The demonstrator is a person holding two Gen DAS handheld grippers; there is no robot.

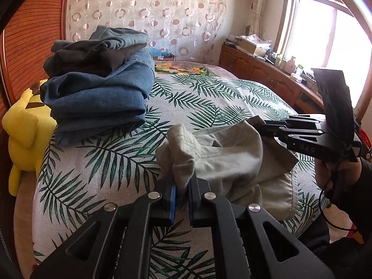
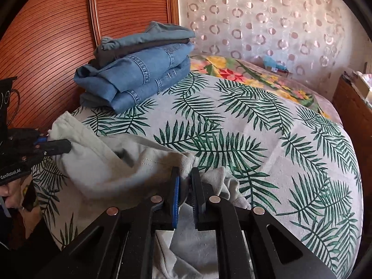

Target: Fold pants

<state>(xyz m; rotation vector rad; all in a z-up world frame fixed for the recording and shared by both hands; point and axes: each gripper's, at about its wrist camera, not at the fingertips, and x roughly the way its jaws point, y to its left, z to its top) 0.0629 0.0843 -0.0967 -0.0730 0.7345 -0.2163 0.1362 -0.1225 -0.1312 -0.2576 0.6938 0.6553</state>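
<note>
Both grippers hold the beige pants above the bed's near edge.
The left gripper (image 1: pixel 180 189) is clenched on one bunched end of the pants (image 1: pixel 232 160); the right gripper (image 2: pixel 184 193) has cloth between its jaws, grip uncertain. Step: probably laying them out; next, spread them flat. The bed (image 2: pixel 255 127) is open ahead; the folded stack (image 2: pixel 137 69) sits well apart.

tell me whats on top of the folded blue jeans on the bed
On the blue jeans lie a dark brown folded garment and, topmost, a grey-blue one. Whether anything else is tucked between the layers cannot be seen.
</note>
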